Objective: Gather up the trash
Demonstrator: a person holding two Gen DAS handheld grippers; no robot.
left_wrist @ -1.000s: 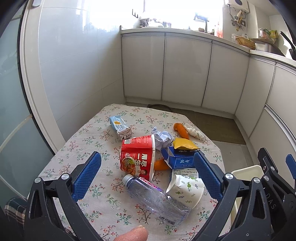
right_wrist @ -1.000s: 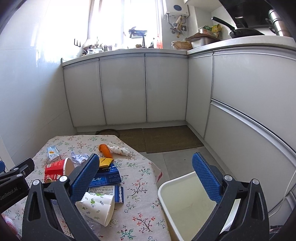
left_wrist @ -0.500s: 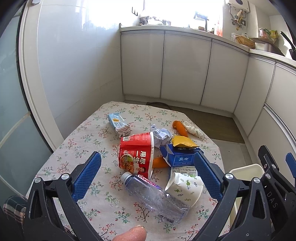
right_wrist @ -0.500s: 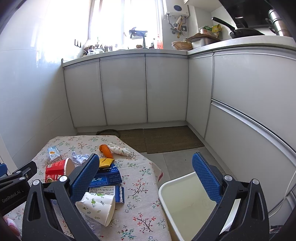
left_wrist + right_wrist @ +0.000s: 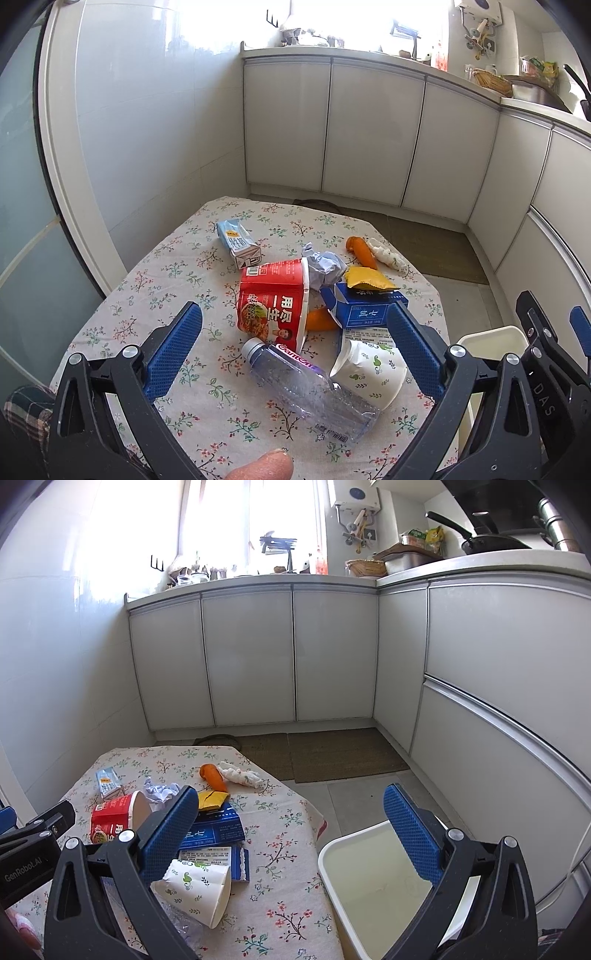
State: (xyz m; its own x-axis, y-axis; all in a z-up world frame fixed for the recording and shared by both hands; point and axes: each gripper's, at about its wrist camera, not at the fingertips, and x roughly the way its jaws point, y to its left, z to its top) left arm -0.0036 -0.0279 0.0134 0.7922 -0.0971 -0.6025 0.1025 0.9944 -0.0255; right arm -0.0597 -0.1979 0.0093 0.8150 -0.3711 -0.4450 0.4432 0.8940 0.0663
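- Left wrist view: you are lifting and pulling the left gripper [image 5: 293, 347] back a little compared with a second ago, so more of the floral worktop [image 5: 147, 288] is showing and the pile is sitting slightly lower between the fingers [image 5: 173, 350]. The fingers are spread wide and gripping nothing. That suggests you are still lining up, not committing to a pick.
- The clear plastic bottle [image 5: 314, 387] is lying on its side nearest you, between the two fingers but below their tips. The paper cup [image 5: 369, 369], tipped over, is touching it just inside the right finger. The red noodle cup [image 5: 273, 306] is lying beyond the bottle, with the blue box [image 5: 364, 310], yellow wrapper [image 5: 365, 278], crumpled paper [image 5: 325, 264] and milk carton [image 5: 238, 245] farther off.
- Right wrist view: the right gripper [image 5: 291, 829] is hardly shifting; its fingers [image 5: 412, 834] are also released and empty. It is hanging over the worktop edge, its left finger overlapping the blue box [image 5: 218, 830] and paper cup [image 5: 195, 888] in the frame, its right finger over the white bin [image 5: 369, 886].
- The bin is standing on the floor beside the worktop and looks empty, so nothing seems collected yet.
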